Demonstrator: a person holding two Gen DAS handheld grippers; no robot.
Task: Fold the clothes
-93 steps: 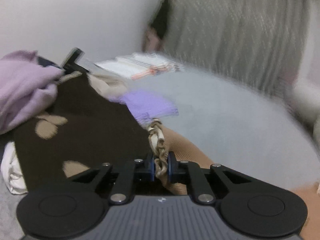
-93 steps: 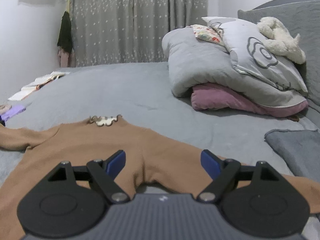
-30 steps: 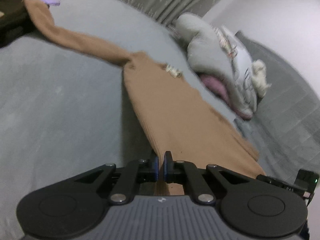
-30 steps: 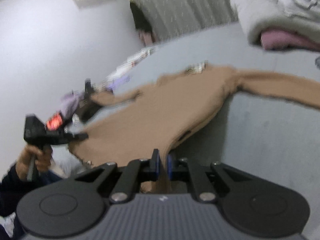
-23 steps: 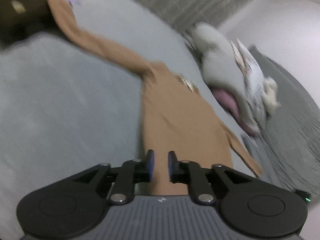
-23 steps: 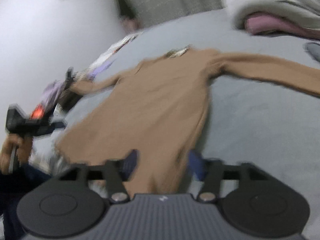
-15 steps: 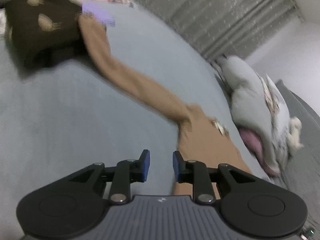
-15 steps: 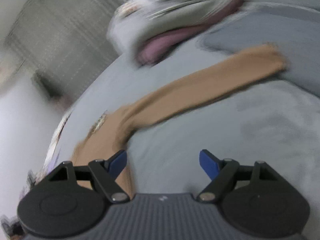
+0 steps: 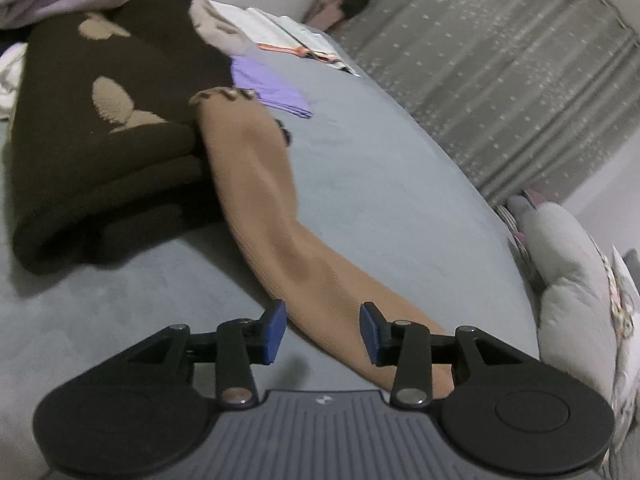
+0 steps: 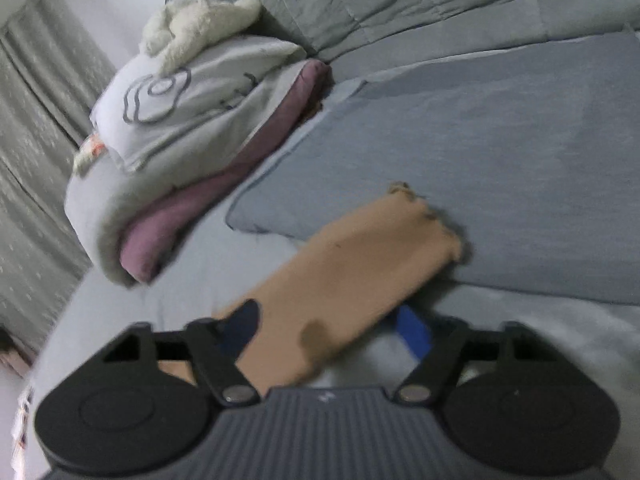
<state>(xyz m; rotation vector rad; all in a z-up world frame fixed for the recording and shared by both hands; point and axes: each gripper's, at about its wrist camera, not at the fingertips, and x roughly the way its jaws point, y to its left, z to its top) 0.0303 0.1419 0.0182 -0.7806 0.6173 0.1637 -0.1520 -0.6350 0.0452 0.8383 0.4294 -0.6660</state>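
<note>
Tan ribbed-knit sleeves (image 9: 280, 216) (image 10: 360, 264) lie spread flat on grey bedsheet (image 9: 400, 184); our left gripper (image 9: 323, 332) and right gripper (image 10: 324, 330) straddle them, fingers open. Risk: closing may bunch sheet with sleeve.

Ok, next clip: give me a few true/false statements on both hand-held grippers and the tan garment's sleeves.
1. The left hand-held gripper is open over a tan sleeve. True.
2. That sleeve's cuff lies beside a dark brown garment. True.
3. The right hand-held gripper is clamped shut on cloth. False: it is open, with the other tan sleeve between its fingers.
4. The right-side cuff rests on a red pillow. False: it rests on a grey blanket.
</note>
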